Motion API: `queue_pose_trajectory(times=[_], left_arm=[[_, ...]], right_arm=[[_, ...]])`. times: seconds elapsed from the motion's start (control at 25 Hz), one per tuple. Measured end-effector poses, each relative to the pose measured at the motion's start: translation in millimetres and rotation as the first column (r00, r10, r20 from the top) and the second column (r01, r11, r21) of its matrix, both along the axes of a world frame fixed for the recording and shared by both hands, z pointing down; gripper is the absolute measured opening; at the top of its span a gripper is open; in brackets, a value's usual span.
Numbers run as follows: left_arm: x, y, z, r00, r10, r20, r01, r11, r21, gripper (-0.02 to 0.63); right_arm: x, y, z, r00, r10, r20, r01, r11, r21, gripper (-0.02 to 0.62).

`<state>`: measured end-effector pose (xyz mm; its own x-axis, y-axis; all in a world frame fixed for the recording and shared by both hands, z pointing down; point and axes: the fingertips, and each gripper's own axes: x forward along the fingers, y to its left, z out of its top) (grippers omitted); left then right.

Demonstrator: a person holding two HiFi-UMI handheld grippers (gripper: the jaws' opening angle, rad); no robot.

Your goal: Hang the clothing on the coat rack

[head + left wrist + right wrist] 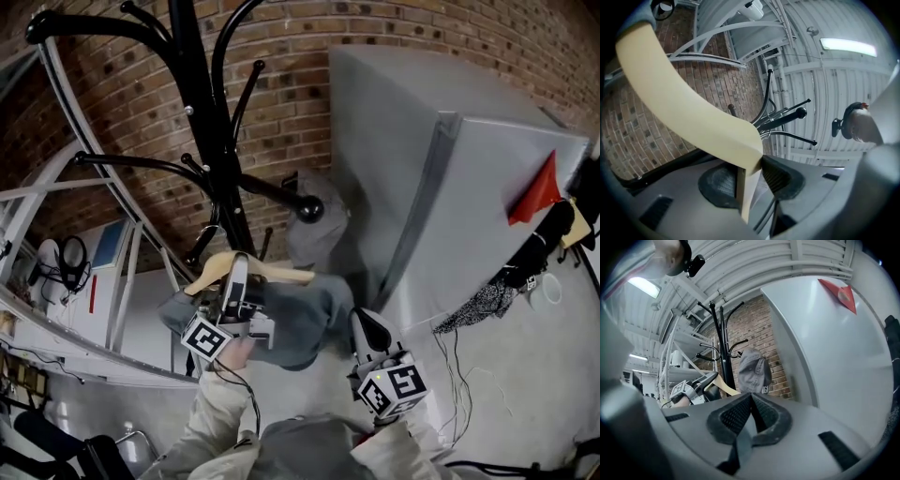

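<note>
A black coat rack stands against the brick wall, and a grey cap hangs on one of its pegs. Below the pegs a wooden hanger carries a grey garment. My left gripper reaches up from below at the hanger's middle. In the left gripper view the hanger's pale bar lies between the jaws of the left gripper, which stand open with a gap beside it. My right gripper is at the garment's right edge. The right gripper is shut on a strip of grey cloth.
A tall grey cabinet stands right of the rack, with a red triangular piece on it. White metal shelving fills the left side. Loose cables lie on the floor at the right.
</note>
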<state>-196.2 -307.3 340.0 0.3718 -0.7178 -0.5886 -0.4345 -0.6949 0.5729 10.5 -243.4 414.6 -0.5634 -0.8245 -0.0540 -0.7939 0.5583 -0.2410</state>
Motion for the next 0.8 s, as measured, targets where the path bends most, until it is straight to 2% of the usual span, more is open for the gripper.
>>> queue_pose_trajectory(times=[0.12,0.24,0.56,0.68,0.76,0.8], left_arm=[[1.0,3.2,4.2,0.998,-0.013,-0.067,0.011,0.999,-0.038,0.147],[3.8,4.7,3.7,0.994,-0.030,-0.103,0.025,0.998,-0.049,0.160],[-3.1,24.2,54.8,0.992,-0.094,-0.083,0.077,0.979,-0.189,0.160],[-11.4,43.4,70.8,0.990,-0.136,-0.025,0.128,0.968,-0.215,0.158],[-15.0,56.0,68.0,0.979,-0.175,0.105,0.192,0.963,-0.189,0.149],[-15.8,62.8,66.2,0.963,-0.196,0.183,0.228,0.959,-0.172,0.146]], right_arm=[[9.2,6.1,9.9,1.000,-0.012,0.005,0.012,0.999,-0.032,0.025],[14.6,5.7,16.3,0.999,-0.033,0.015,0.034,0.998,-0.059,0.025],[4.1,14.9,30.9,0.996,-0.091,0.024,0.093,0.992,-0.084,0.025],[-1.9,24.6,35.7,0.994,-0.108,0.019,0.109,0.990,-0.090,0.025],[-9.7,30.3,34.0,0.992,-0.122,0.012,0.123,0.989,-0.086,0.025],[-14.5,33.9,32.6,0.992,-0.128,0.009,0.128,0.988,-0.084,0.025]])
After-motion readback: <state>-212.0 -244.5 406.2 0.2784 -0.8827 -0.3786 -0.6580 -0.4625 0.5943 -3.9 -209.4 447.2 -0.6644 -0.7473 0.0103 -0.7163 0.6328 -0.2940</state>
